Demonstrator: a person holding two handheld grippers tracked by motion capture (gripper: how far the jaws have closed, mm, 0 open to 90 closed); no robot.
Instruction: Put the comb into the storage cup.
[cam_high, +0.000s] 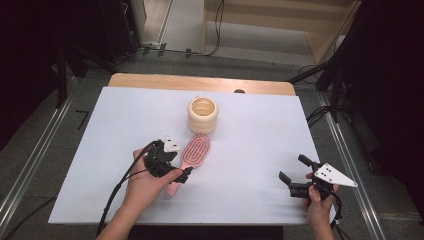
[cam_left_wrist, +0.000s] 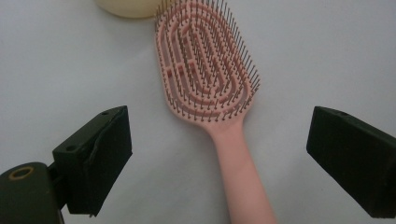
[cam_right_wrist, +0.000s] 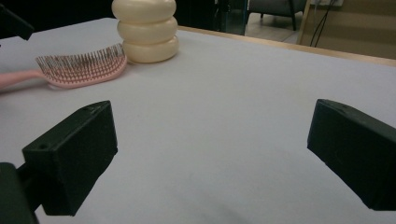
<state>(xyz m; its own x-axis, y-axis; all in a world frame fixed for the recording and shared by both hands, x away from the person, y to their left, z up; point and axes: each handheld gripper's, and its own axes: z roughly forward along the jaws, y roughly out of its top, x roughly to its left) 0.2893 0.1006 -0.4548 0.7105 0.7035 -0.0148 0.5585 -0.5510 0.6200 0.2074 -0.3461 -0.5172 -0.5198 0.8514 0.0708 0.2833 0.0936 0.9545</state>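
A pink hairbrush lies bristles up on the white table, its head touching a cream ribbed cup. My left gripper hangs over the brush handle. In the left gripper view the handle runs between the two wide-apart jaws of the left gripper, and neither pad touches it. My right gripper stands open near the table's front right, with nothing between its jaws. The right gripper view looks past the right gripper to the hairbrush and the cup at the far left.
A wooden strip edges the table's far side. Cables trail from the left gripper over the front edge. Dark stands and cables lie on the floor to the right. Bare white surface stretches between the right gripper and the cup.
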